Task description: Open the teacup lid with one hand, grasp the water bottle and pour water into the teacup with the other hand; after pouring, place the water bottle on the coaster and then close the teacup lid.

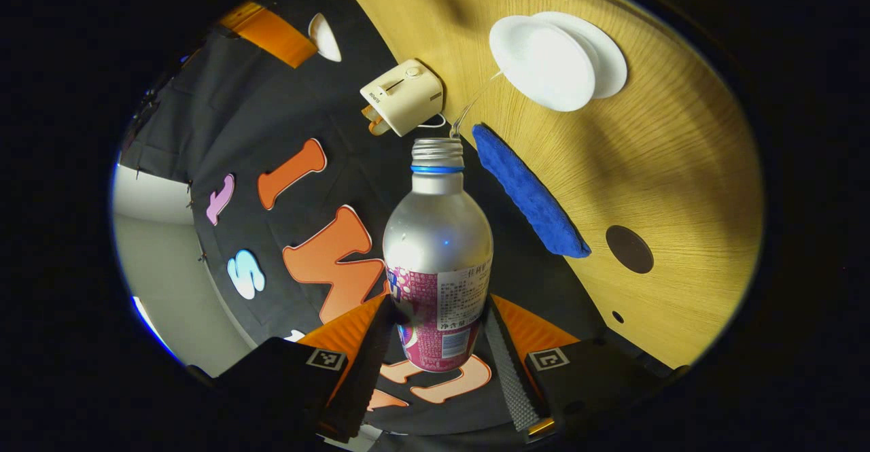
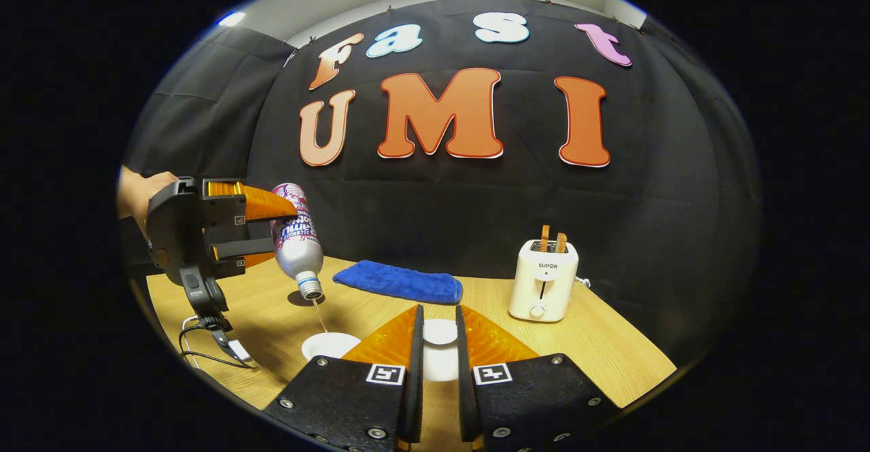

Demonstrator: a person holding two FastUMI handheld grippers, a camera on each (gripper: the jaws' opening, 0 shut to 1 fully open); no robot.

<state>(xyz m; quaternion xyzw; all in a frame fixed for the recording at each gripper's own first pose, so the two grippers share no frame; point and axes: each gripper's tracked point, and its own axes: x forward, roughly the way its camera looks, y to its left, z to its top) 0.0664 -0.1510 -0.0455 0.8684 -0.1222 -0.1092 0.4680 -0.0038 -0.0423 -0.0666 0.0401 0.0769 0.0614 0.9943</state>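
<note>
Wooden table, blue cloth, white toaster, black wall.

The white toaster bears the brand word "SUPOR" on its front.

Wood-grain table, light tan. Blue cloth lies flat near the back edge, toaster stands upright to its right, well apart. White teacup sits near the front left, open top. Dark round coaster lies on bare wood just beside one end of the cloth. Small dark hole in the tabletop near the coaster. Black cable loops on the table at the left edge.
</note>
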